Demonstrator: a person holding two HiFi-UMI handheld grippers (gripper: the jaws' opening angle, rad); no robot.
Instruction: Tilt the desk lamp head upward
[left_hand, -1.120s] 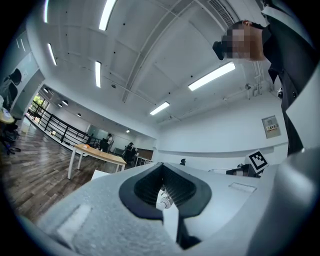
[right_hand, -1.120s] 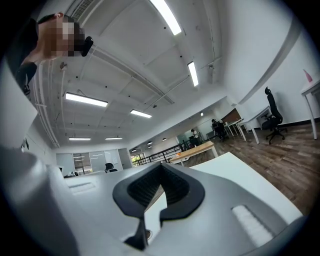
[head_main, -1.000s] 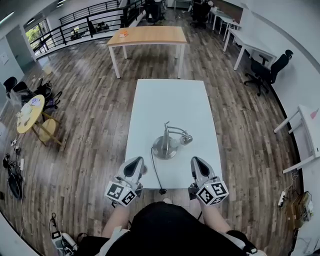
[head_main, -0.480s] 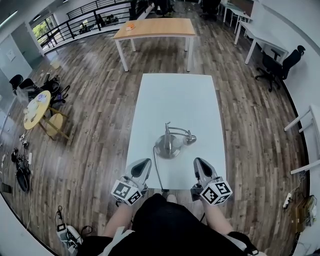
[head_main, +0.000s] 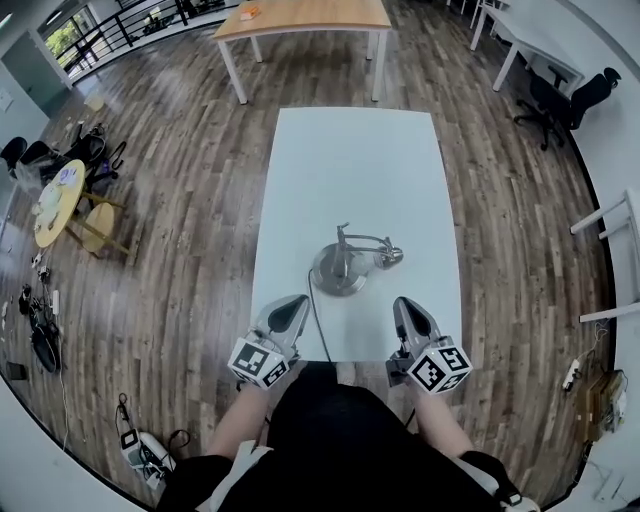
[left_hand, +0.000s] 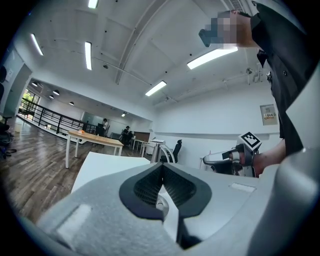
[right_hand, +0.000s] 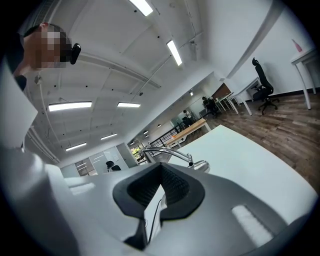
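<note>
Left gripper (head_main: 292, 304) and right gripper (head_main: 404, 306) were both closed and empty, just short of the desk lamp (head_main: 345, 268). They were likely staged there for the approach.

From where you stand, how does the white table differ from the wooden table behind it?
The white table has a white top; the wooden table a tan one. In the head view the white table runs lengthwise away; the wooden table lies crosswise. The white table bears a lamp; the wooden table a small orange thing. Both are rectangular.
</note>
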